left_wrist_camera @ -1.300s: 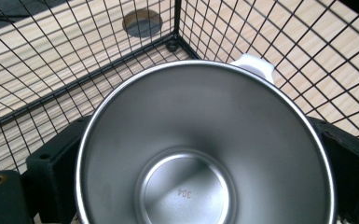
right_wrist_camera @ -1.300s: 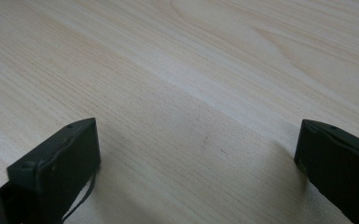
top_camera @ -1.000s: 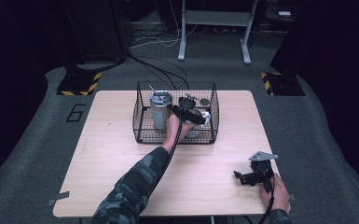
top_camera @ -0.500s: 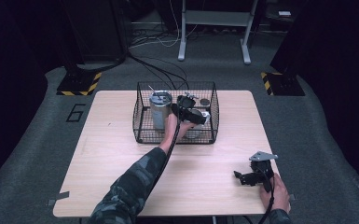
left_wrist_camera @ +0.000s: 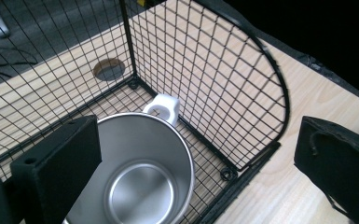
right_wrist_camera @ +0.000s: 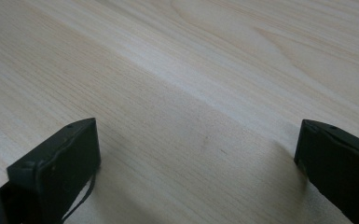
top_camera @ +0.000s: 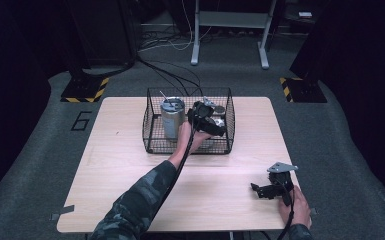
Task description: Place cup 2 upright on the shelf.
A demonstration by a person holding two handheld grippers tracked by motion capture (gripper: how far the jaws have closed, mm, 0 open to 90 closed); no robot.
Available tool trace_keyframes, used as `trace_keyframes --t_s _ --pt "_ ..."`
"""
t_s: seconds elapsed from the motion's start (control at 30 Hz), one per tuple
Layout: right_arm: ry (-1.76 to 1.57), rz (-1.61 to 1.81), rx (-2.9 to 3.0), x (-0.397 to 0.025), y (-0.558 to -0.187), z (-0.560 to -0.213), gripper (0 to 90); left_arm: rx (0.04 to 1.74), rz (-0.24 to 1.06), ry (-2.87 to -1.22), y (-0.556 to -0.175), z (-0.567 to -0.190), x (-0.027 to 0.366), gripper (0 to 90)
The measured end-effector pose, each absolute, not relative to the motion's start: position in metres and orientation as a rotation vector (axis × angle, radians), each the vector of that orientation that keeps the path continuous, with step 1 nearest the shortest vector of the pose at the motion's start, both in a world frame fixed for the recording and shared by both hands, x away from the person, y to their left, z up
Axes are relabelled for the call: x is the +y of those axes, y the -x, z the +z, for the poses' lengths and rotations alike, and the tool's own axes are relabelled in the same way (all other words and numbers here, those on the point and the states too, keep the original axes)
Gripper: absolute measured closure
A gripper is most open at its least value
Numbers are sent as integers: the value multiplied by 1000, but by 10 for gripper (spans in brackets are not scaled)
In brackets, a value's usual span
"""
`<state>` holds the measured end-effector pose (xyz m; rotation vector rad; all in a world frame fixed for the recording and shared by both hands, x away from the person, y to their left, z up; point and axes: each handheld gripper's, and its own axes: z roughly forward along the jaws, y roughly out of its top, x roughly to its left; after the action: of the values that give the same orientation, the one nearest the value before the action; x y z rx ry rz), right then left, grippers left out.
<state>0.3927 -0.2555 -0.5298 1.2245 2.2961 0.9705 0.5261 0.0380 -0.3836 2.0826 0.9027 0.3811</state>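
The left gripper [top_camera: 215,120] hangs wide open inside the black wire-mesh basket [top_camera: 152,135], above a shiny steel cup [left_wrist_camera: 135,172]. The right gripper [top_camera: 267,190], jaws spread apart, rests on the pale wooden table [top_camera: 120,165].

Rectangular table with a pale light-wood top [top_camera: 130,170], standing on grey carpeted floor [top_camera: 35,165].

Directly on it: one black wire-mesh basket, rectangular and open-topped [top_camera: 152,127], set toward the far edge near the middle. In the left gripper view a round hole [left_wrist_camera: 108,69] shows in the tabletop just beyond the basket's far wall. Strips of grey tape [top_camera: 61,215] mark the near-left corner.
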Motion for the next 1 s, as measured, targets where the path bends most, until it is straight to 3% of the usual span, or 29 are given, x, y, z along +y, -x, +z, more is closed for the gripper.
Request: trace_keyframes --t_s 0.43,1.0 --pt "-1222 967 2299 -256 -393 -530 0 833 413 -2095 -495 -373 63 4" --pt "-1223 968 2299 -255 -393 -530 0 850 459 -2089 -450 -384 126 3"
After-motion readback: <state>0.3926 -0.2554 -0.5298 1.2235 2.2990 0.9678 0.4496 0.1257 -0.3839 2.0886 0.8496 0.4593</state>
